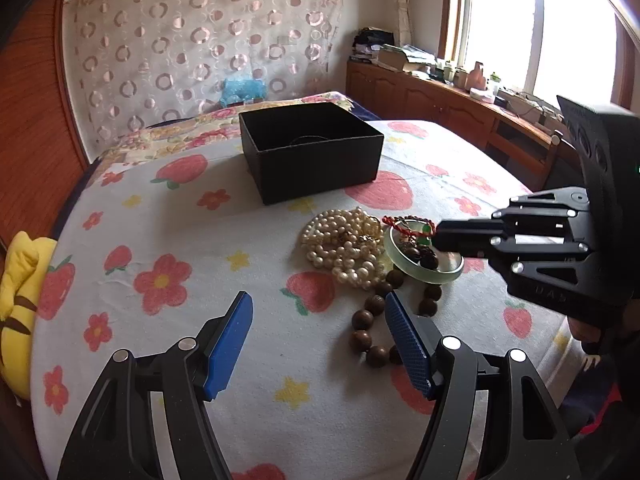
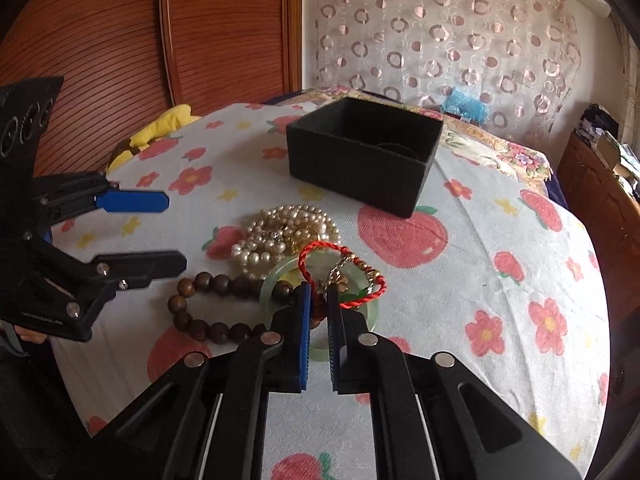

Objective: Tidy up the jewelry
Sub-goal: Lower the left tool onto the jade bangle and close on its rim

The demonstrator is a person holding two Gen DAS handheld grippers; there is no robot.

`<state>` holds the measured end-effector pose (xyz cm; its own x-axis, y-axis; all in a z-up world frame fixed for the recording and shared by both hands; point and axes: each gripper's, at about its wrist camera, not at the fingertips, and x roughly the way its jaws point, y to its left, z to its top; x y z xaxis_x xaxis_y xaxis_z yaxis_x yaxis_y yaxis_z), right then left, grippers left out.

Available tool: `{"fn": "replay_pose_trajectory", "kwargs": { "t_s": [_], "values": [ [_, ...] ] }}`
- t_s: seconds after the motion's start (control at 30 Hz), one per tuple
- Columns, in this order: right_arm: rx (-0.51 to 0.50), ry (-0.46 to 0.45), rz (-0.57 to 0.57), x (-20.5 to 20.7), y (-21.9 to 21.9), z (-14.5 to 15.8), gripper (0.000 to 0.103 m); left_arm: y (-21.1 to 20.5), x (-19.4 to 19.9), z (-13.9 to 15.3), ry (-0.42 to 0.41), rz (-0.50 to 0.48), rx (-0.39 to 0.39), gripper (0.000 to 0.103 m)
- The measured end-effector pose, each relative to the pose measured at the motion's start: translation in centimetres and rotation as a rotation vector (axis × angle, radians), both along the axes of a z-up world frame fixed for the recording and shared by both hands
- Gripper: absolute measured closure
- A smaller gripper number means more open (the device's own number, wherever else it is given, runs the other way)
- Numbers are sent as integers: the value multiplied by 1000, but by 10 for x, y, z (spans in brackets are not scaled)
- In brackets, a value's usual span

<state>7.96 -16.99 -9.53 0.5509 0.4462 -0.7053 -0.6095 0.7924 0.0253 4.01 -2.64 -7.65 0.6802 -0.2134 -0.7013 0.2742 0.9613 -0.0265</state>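
A pile of jewelry lies on the strawberry-print bedspread: a pearl necklace (image 1: 344, 244) (image 2: 284, 236), a pale green jade bangle (image 1: 424, 264) (image 2: 280, 276), a brown wooden bead bracelet (image 1: 376, 320) (image 2: 208, 308) and a red cord bracelet (image 1: 404, 226) (image 2: 344, 272). An open black box (image 1: 312, 152) (image 2: 364, 156) stands behind the pile. My right gripper (image 2: 319, 292) (image 1: 440, 236) is shut on the red cord bracelet, over the bangle. My left gripper (image 1: 320, 308) (image 2: 176, 232) is open and empty, just left of the wooden beads.
A yellow plush toy (image 1: 20, 304) (image 2: 160, 128) lies at the bed's left edge by the wooden headboard (image 2: 140, 40). A blue object (image 1: 240, 90) sits by the curtain behind the box. A wooden cabinet (image 1: 440, 100) with clutter runs under the window on the right.
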Motion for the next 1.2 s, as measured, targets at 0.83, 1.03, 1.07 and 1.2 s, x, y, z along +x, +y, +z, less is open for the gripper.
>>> {"fn": "replay_pose_trajectory", "kwargs": {
  "t_s": [0.83,1.03,1.07,1.2],
  "values": [
    [94,-93,-154,-11,-81,21,95,-58,36,-4,110,-56,-53,80],
    [108,-89,-156,-13,-86,17,95,-69,46,-8,136,-47,8,81],
    [109,-89,-156,-13,-86,17,95,-69,48,-8,138,-47,10,81],
    [109,-89,-155,-13,-86,16,95,-70,52,-6,140,-45,26,89]
  ]
}}
